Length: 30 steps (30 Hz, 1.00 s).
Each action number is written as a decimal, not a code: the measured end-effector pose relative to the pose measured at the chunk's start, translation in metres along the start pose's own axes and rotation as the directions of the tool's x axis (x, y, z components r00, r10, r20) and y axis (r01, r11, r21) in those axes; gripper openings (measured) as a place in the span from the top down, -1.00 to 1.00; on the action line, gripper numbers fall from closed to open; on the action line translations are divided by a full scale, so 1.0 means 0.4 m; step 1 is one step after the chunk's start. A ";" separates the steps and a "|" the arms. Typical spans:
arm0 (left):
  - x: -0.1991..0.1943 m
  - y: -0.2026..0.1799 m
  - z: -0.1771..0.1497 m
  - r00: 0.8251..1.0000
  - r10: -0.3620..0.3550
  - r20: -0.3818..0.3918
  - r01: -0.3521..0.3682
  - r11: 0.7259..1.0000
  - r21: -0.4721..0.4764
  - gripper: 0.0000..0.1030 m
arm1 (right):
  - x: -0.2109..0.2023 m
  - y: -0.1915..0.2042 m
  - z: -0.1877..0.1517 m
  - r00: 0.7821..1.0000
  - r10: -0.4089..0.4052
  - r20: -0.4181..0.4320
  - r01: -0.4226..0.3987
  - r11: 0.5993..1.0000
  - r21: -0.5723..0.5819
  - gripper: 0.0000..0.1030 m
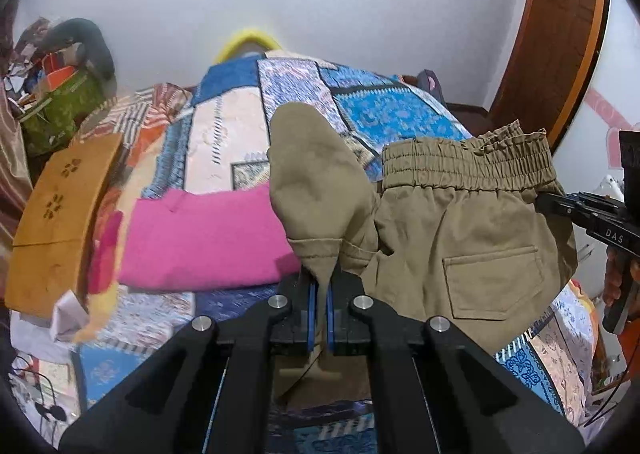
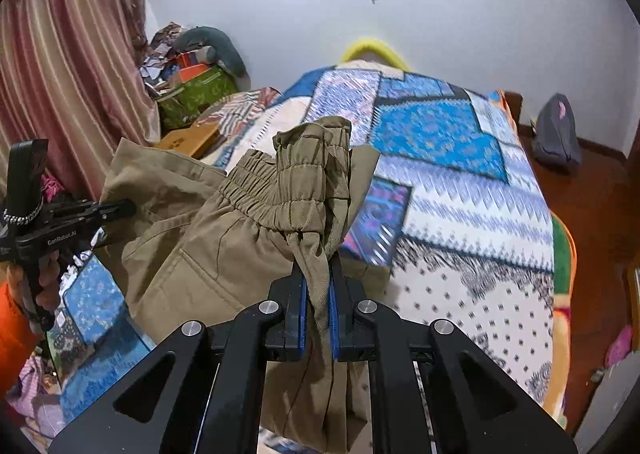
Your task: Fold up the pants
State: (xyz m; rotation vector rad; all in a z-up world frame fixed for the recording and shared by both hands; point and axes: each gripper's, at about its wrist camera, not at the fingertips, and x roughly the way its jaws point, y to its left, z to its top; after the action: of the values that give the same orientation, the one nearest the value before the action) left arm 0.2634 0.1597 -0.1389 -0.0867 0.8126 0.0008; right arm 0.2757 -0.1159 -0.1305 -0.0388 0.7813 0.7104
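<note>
Khaki pants (image 1: 472, 230) with an elastic waistband and a back pocket hang in the air above the bed, stretched between both grippers. My left gripper (image 1: 319, 286) is shut on one end of the waist, with a flap of cloth standing up past the fingers. My right gripper (image 2: 318, 278) is shut on the bunched waistband at the other end of the pants (image 2: 224, 238). The right gripper also shows in the left wrist view (image 1: 548, 199), and the left gripper in the right wrist view (image 2: 128, 207). The legs hang down out of sight.
A patchwork quilt (image 2: 440, 141) covers the bed below. A folded pink garment (image 1: 200, 238) and an orange board (image 1: 60, 221) lie at its left side. Boxes and clutter (image 2: 192, 81) stand by the curtain. A grey bag (image 2: 558, 133) sits on the floor at right.
</note>
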 end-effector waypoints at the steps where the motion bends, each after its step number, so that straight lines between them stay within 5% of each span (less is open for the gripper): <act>1: -0.007 0.015 0.008 1.000 0.003 0.007 -0.003 1.000 -0.005 0.94 | 0.008 0.012 0.013 1.000 0.002 0.007 -0.002 1.000 -0.006 0.85; 18: 0.086 0.363 0.126 0.994 0.105 0.000 -0.105 0.990 -0.093 0.94 | 0.303 0.200 0.211 0.999 0.036 -0.002 -0.036 0.989 -0.140 0.85; 30: 0.273 0.534 0.056 0.979 0.147 -0.144 -0.170 0.972 -0.165 0.94 | 0.518 0.223 0.195 0.991 0.056 -0.120 -0.071 0.990 -0.119 0.85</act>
State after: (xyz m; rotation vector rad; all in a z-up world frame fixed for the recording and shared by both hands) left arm 0.3474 0.3706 -0.2193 -0.1904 0.9482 0.2206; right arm 0.3736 0.0935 -0.1906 -0.1689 0.8527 0.8221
